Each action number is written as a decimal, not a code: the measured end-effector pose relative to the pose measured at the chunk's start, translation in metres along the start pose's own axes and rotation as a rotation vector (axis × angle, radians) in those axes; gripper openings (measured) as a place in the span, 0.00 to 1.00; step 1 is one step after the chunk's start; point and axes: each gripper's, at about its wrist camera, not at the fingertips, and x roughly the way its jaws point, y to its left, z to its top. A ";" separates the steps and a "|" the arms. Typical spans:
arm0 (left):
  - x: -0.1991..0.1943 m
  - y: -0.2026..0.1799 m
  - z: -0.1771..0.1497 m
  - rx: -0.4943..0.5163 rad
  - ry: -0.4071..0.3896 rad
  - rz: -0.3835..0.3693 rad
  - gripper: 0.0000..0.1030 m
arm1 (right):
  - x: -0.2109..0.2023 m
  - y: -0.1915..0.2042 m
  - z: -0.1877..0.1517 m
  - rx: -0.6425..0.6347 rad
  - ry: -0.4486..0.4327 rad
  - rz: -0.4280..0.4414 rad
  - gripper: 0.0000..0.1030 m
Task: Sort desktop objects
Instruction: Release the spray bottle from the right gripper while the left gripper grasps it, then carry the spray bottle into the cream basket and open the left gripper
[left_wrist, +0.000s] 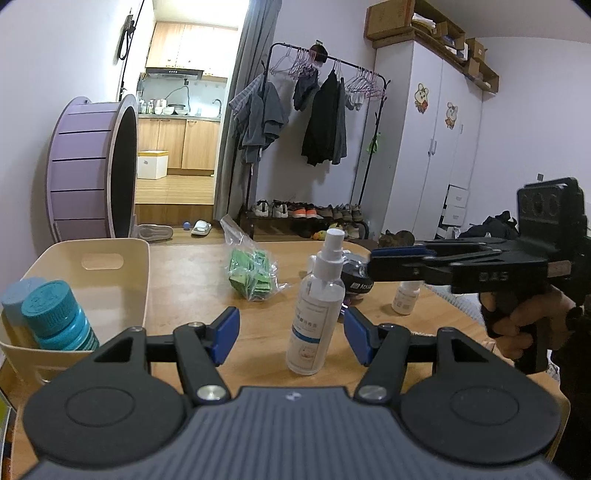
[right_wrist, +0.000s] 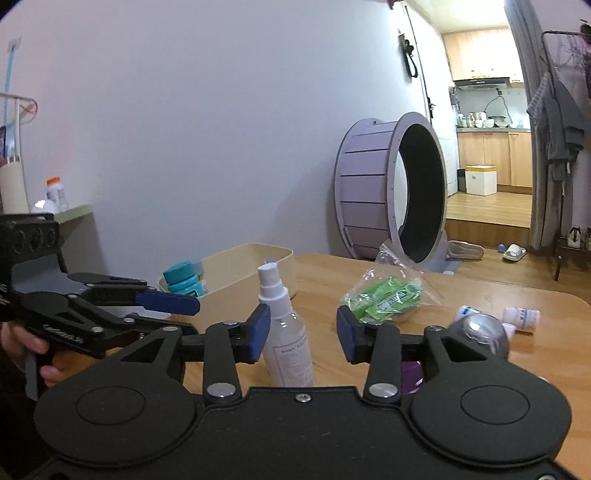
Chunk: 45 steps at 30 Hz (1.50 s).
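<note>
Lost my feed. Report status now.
Left gripper open, right gripper open, both empty. Spray bottle upright between them. Two teal bottles in bin. Nothing blocking.

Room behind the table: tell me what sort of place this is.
Most likely a small home flat: a clothes rack hung with garments stands over a row of shoes, a kitchen opens through the doorway, and a wardrobe carries cartoon stickers.

Each hand-held gripper is matte black plastic: the left hand-held gripper (left_wrist: 290, 334) and the right hand-held gripper (right_wrist: 303, 334) carry blue rubber pads (left_wrist: 225, 334) on two linkage fingers, pinned by silver screws (left_wrist: 208, 392) above round black discs. A ribbed grey-black housing sits behind. A hand (left_wrist: 524, 317) wraps a black pistol grip, with a dark sleeve (left_wrist: 576, 387) behind.
</note>
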 end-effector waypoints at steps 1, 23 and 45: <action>0.001 0.000 0.000 -0.002 -0.002 -0.001 0.59 | -0.007 -0.003 -0.001 0.011 -0.011 -0.010 0.45; 0.010 -0.009 -0.004 0.000 0.011 -0.017 0.59 | -0.099 -0.063 -0.029 0.106 0.066 -0.257 0.77; 0.055 -0.033 0.017 0.103 -0.018 0.008 0.28 | -0.092 -0.029 -0.025 0.088 -0.045 -0.155 0.86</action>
